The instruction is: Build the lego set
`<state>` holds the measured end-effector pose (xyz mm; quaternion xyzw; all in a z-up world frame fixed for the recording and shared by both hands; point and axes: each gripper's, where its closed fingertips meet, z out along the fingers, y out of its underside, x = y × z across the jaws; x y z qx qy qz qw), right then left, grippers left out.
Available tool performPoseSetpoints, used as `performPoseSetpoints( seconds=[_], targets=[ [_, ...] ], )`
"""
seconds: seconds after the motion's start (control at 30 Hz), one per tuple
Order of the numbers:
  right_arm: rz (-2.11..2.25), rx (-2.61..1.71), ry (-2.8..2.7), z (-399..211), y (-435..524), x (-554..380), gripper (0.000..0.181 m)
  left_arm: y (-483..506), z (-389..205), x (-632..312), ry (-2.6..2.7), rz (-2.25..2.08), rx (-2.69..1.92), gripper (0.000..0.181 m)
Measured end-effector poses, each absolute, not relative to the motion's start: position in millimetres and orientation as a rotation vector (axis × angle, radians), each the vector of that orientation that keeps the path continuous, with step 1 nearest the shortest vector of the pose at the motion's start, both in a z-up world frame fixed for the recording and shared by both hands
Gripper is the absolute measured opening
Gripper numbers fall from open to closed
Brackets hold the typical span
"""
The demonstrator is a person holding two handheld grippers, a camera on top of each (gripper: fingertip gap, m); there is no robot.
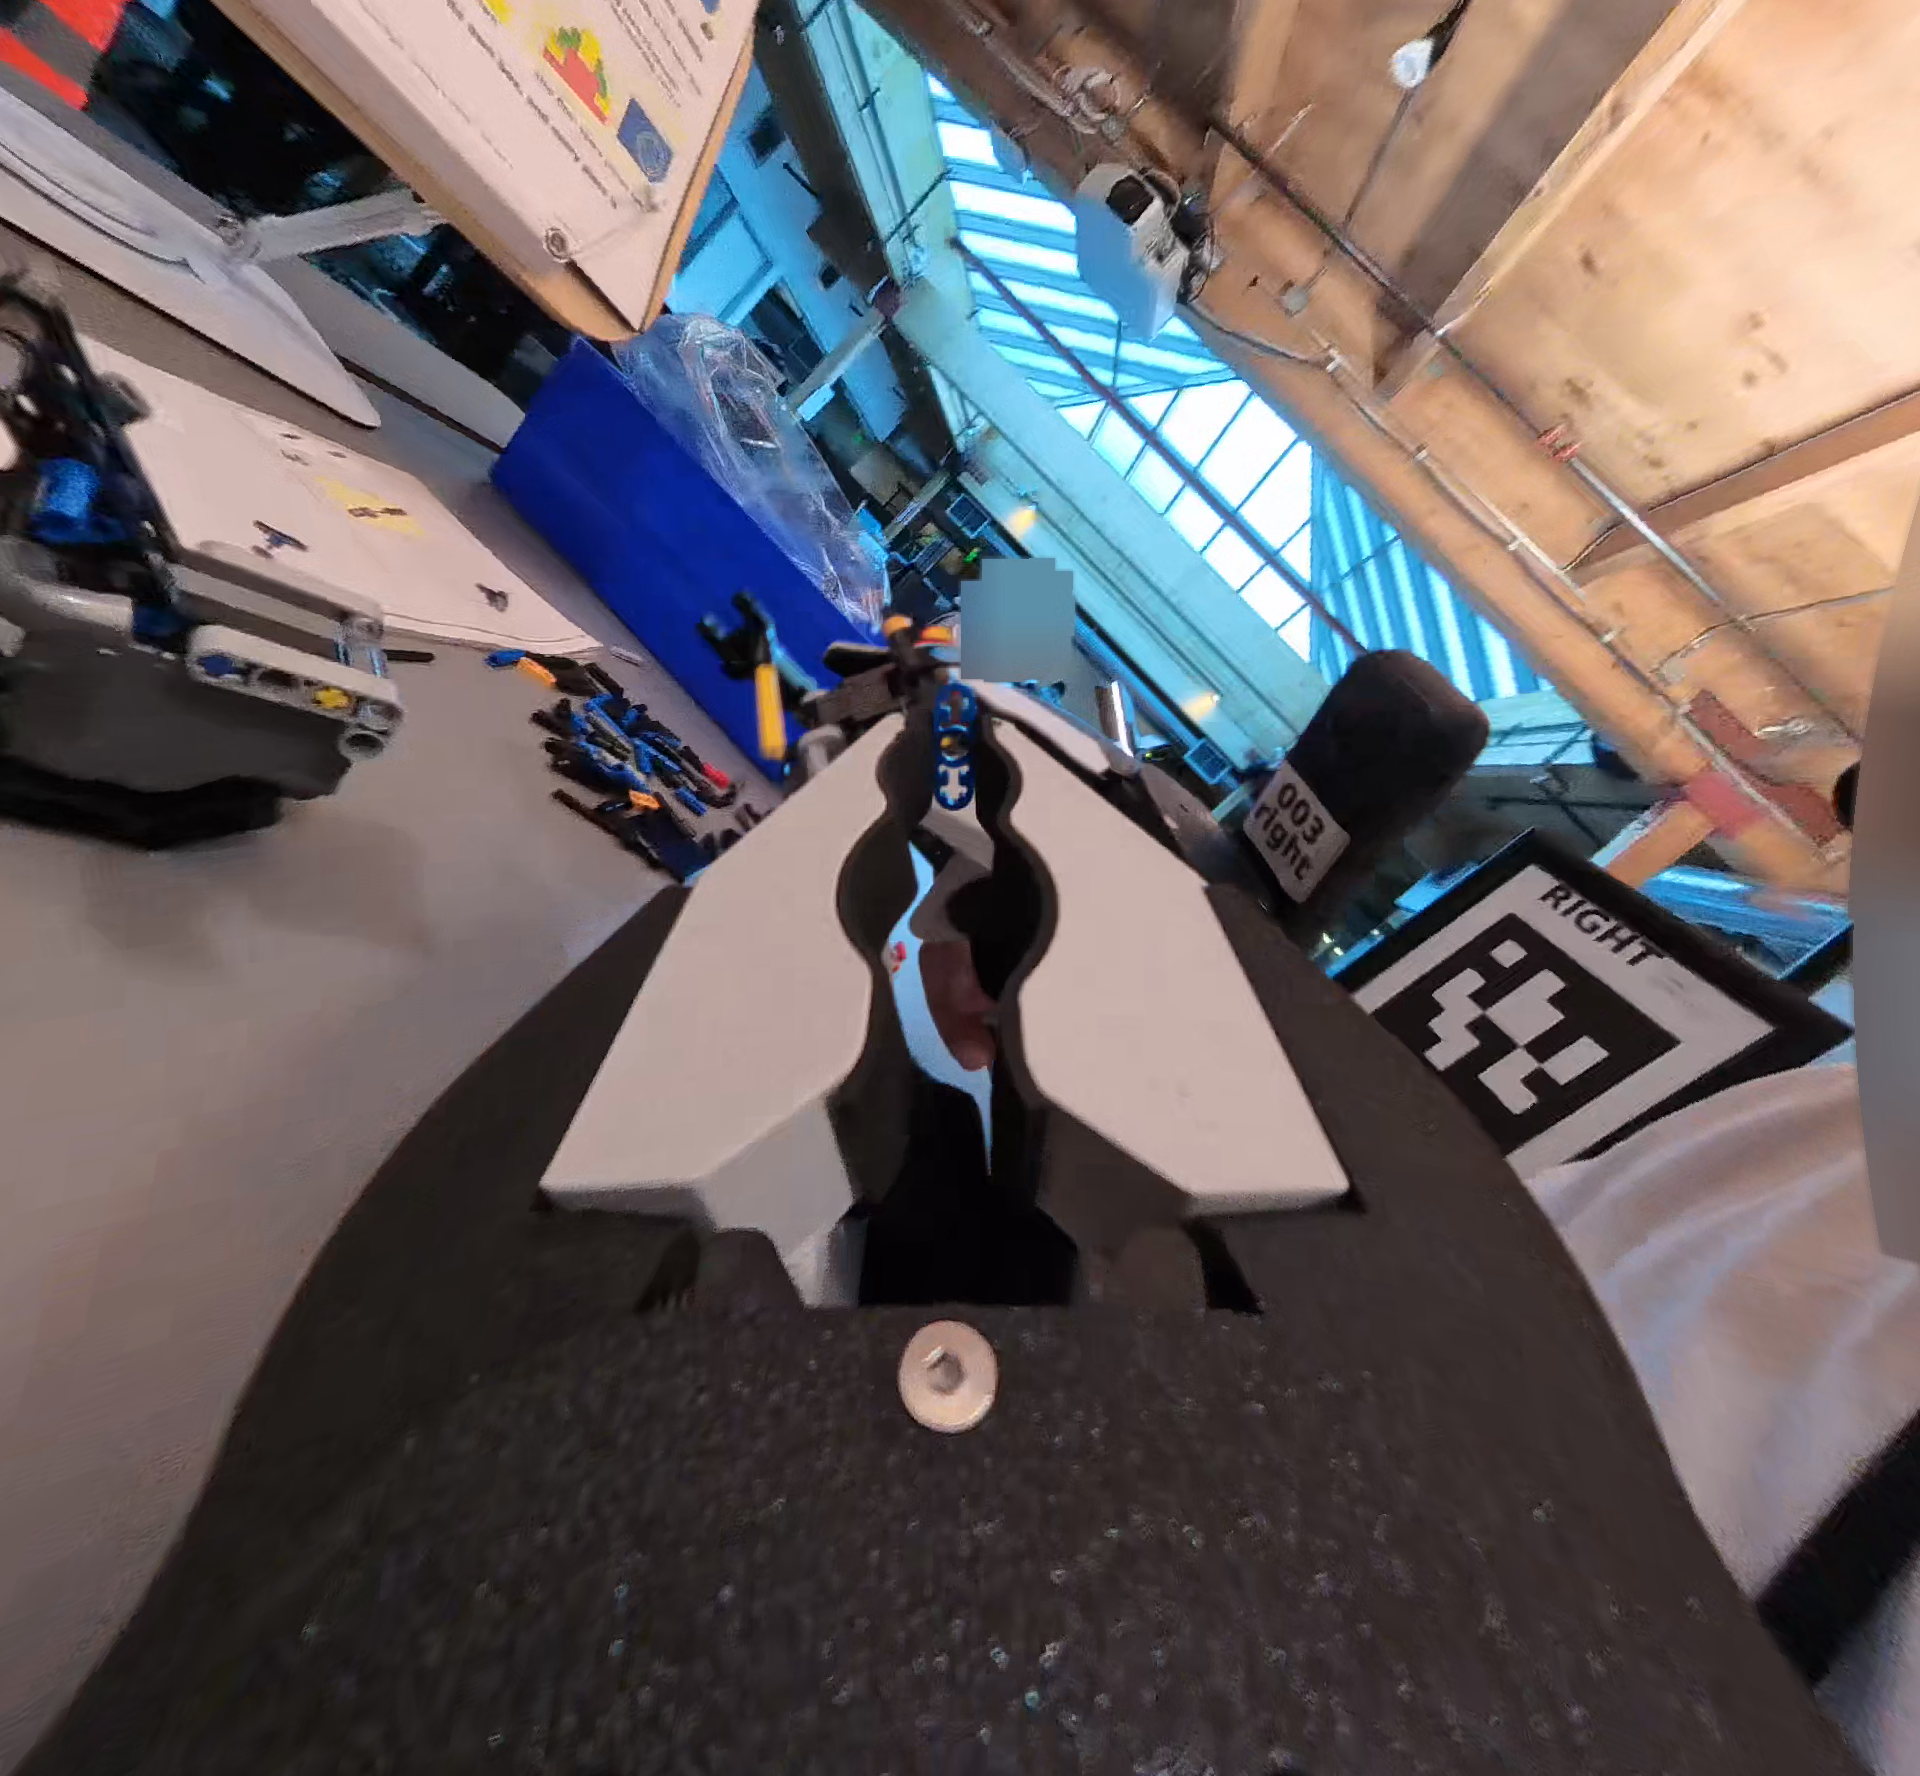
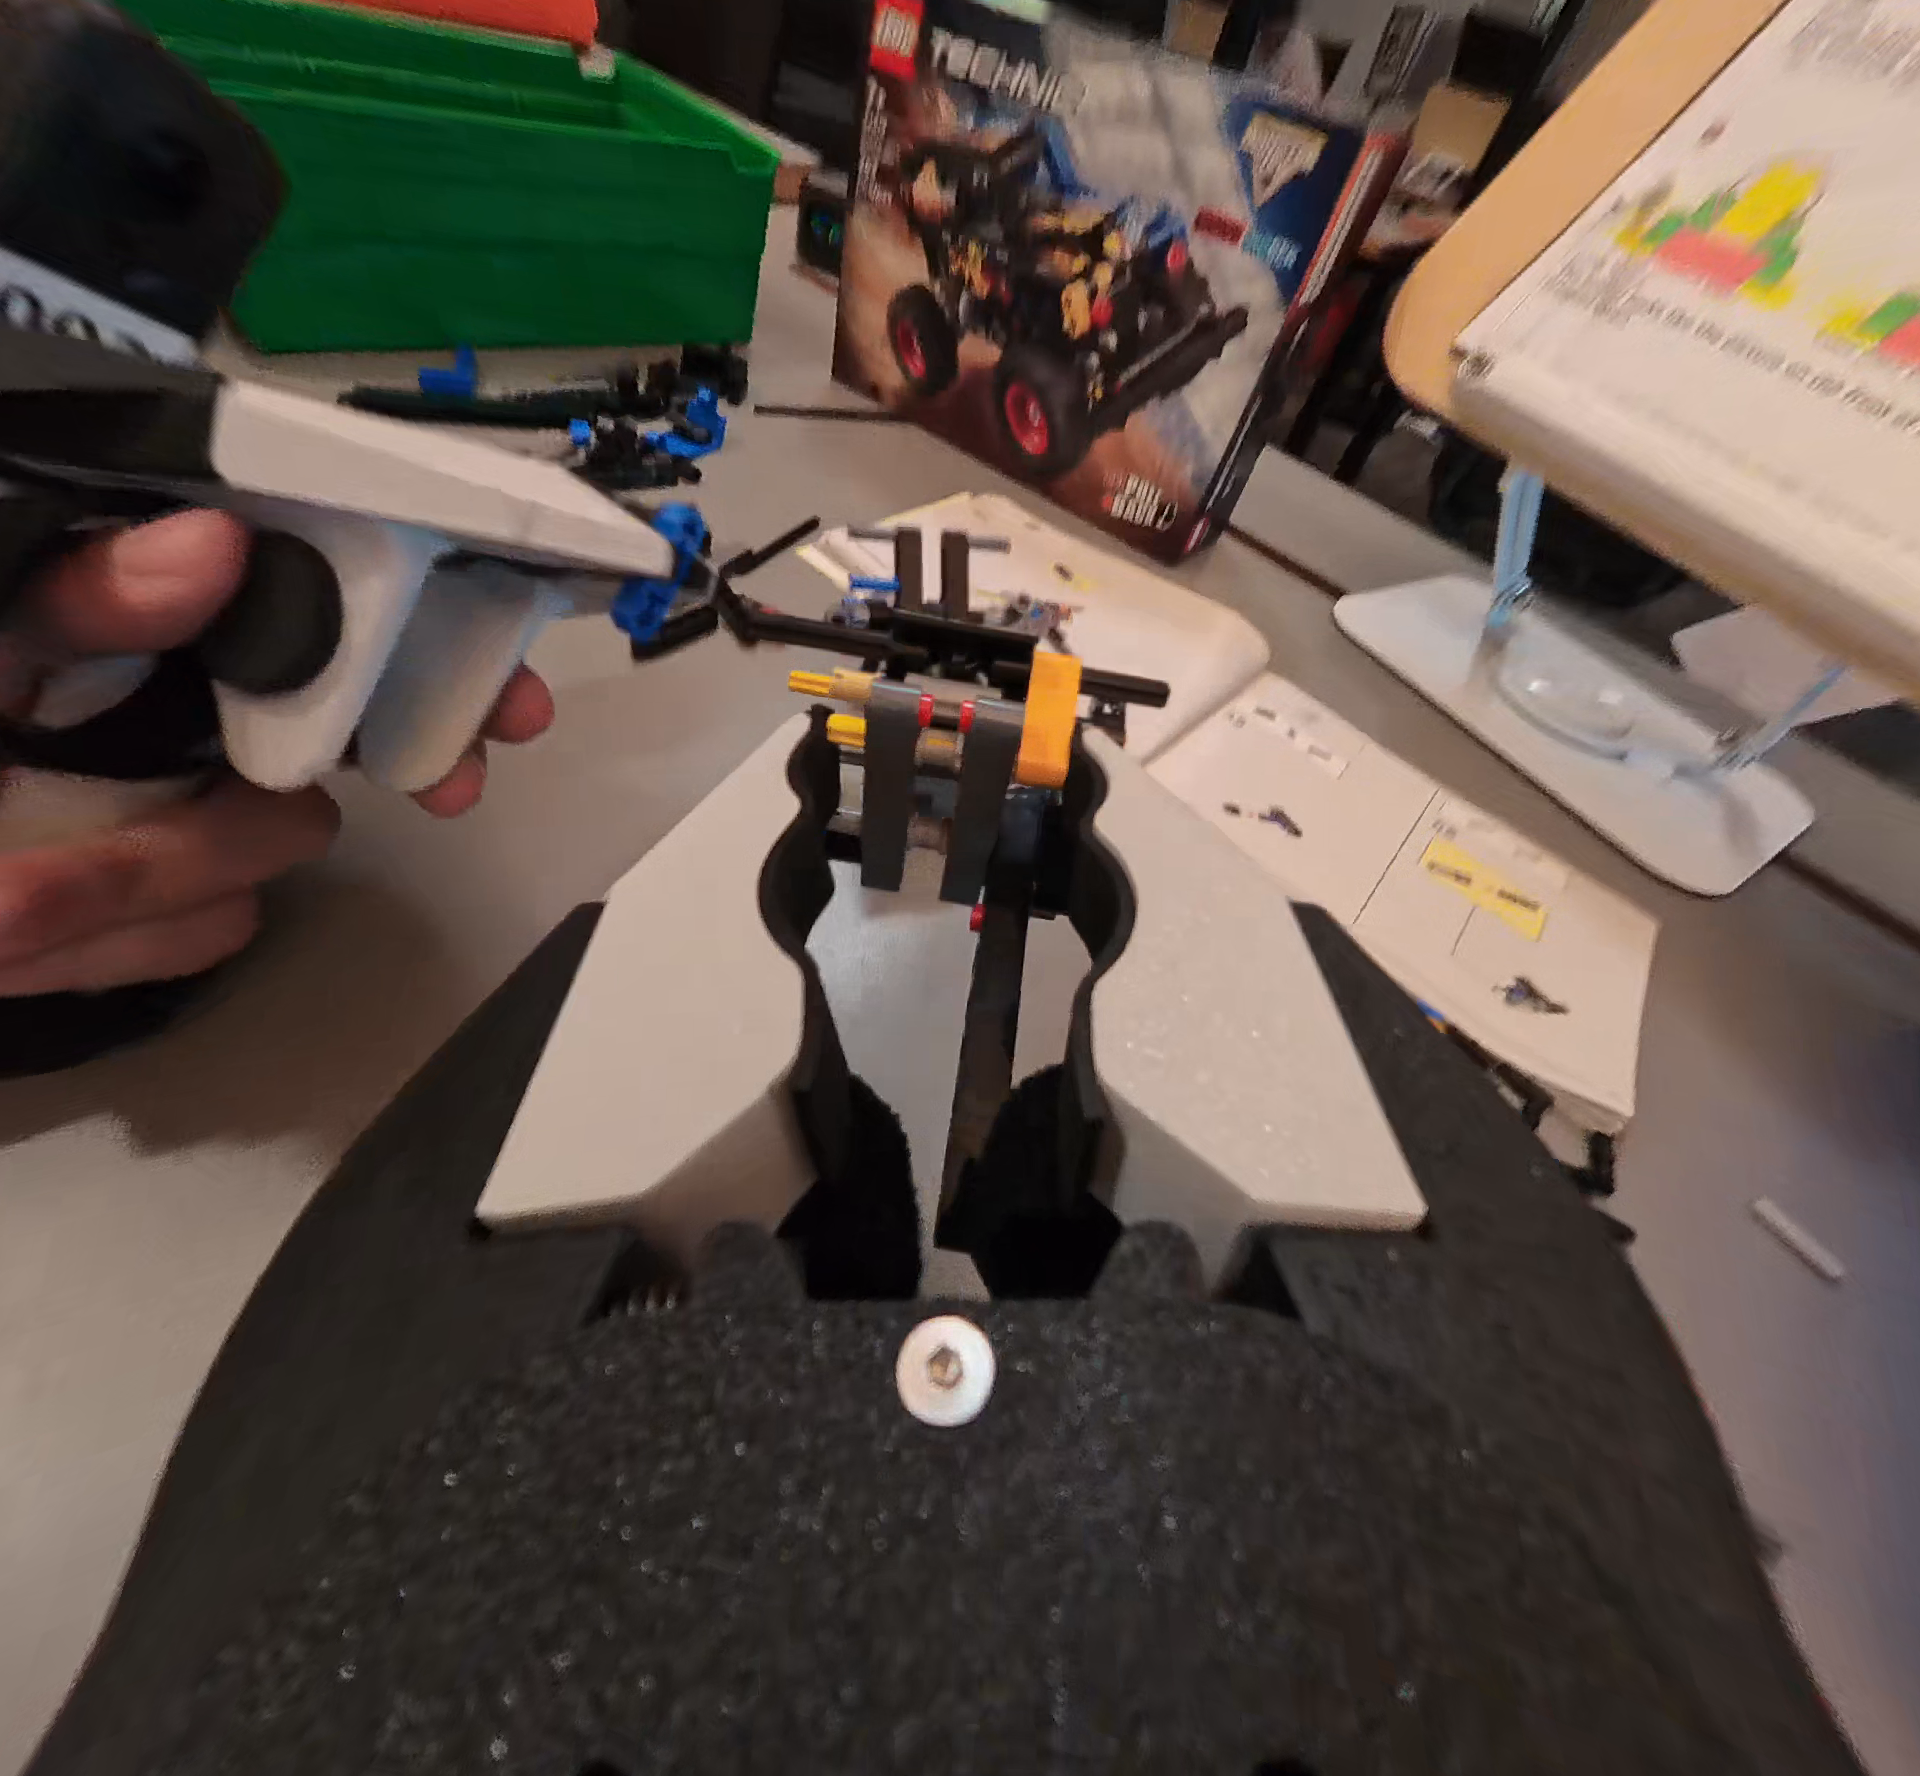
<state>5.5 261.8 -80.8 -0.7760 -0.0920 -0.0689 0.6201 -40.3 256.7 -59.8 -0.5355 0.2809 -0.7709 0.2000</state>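
Observation:
My left gripper (image 1: 948,739) is shut on a small blue beam (image 1: 952,758), held upright at its fingertips. My right gripper (image 2: 940,791) is shut on a black, grey, yellow and orange sub-assembly (image 2: 935,718). In the right wrist view the left gripper (image 2: 665,568) comes in from the left, and its blue beam (image 2: 657,573) is at the end of a black axle that sticks out of the sub-assembly's left side. The sub-assembly also shows just beyond the blue beam in the left wrist view (image 1: 883,661).
A partly built grey and black model (image 1: 187,625) stands at the left. Loose blue and black parts (image 1: 623,750) lie by a blue box (image 1: 644,521). Instruction booklets (image 2: 1403,874), the set's box (image 2: 1091,292), a green bin (image 2: 468,209) and a picture board on a white stand (image 2: 1558,729) ring the table.

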Motion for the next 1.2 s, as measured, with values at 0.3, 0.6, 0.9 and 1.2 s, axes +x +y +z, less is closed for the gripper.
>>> performPoseSetpoints(
  seconds=[0.3, 0.6, 0.9, 1.2],
  targets=[
    [-0.264, -1.663, -0.220, -64.8, 252.7, 1.8, 0.042, 238.5, -54.9, -34.6, 0.845, -2.200, -1.410, 0.006],
    [-0.295, -1.665, -0.211, -67.4, 250.0, 9.9, 0.042, 236.8, -57.3, -24.4, 0.807, -2.228, -1.459, 0.006],
    [-0.417, -1.637, -0.236, -62.9, 247.6, 12.5, 0.042, 233.3, -56.4, -22.6, 0.733, -2.336, -1.485, 0.006],
    [-0.549, -1.524, -0.301, -48.4, 239.6, 4.5, 0.042, 228.1, -47.3, -30.2, 0.585, -2.662, -1.470, 0.006]
  ],
)
